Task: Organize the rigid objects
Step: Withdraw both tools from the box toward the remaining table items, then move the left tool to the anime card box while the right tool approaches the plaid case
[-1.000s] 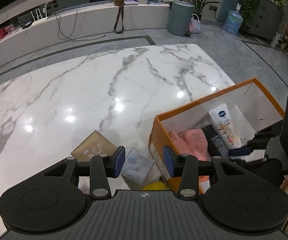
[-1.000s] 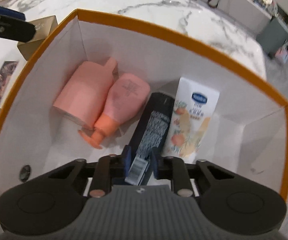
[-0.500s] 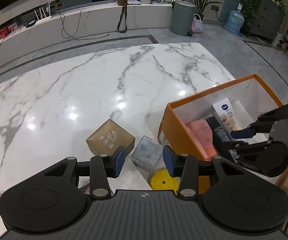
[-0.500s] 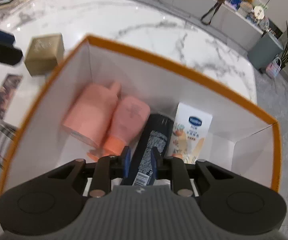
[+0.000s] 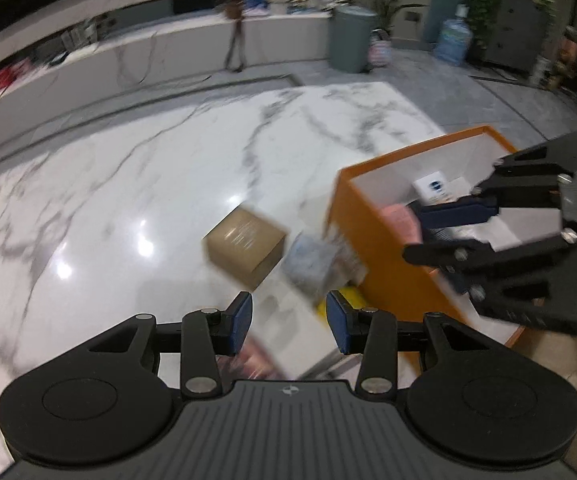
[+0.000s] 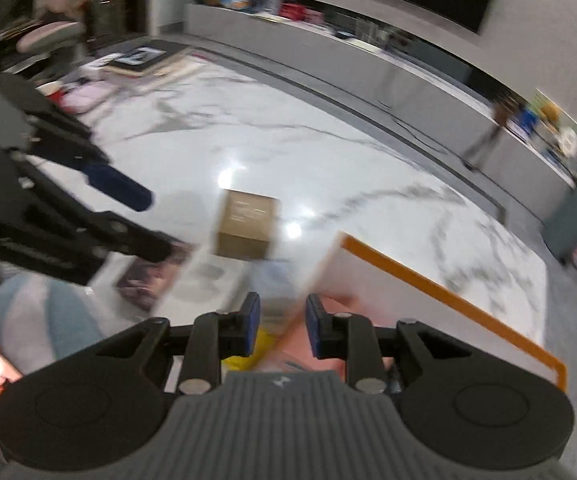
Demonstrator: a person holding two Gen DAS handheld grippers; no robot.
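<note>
An orange box (image 5: 372,236) with white inner walls stands at the right of the marble table (image 5: 168,184). It holds a pink bottle (image 5: 398,216) and a white tube (image 5: 434,188). A tan cardboard box (image 5: 244,246) and a small clear blue box (image 5: 312,258) sit left of it; the tan box also shows in the right wrist view (image 6: 246,224). My left gripper (image 5: 288,322) is open and empty above the table's near edge. My right gripper (image 6: 278,326) is open and empty, above the orange box's left wall (image 6: 440,292). Both views are blurred.
A yellow object (image 5: 348,294) lies by the orange box's near corner. Flat white and printed items (image 6: 176,276) lie at the table's front edge. A grey bin (image 5: 350,38) and a low counter (image 5: 168,52) stand beyond the table.
My right gripper has let go of the dark bottle, opened, and lifted out of the orange box, swinging left. My left gripper has pulled back and up a little.
</note>
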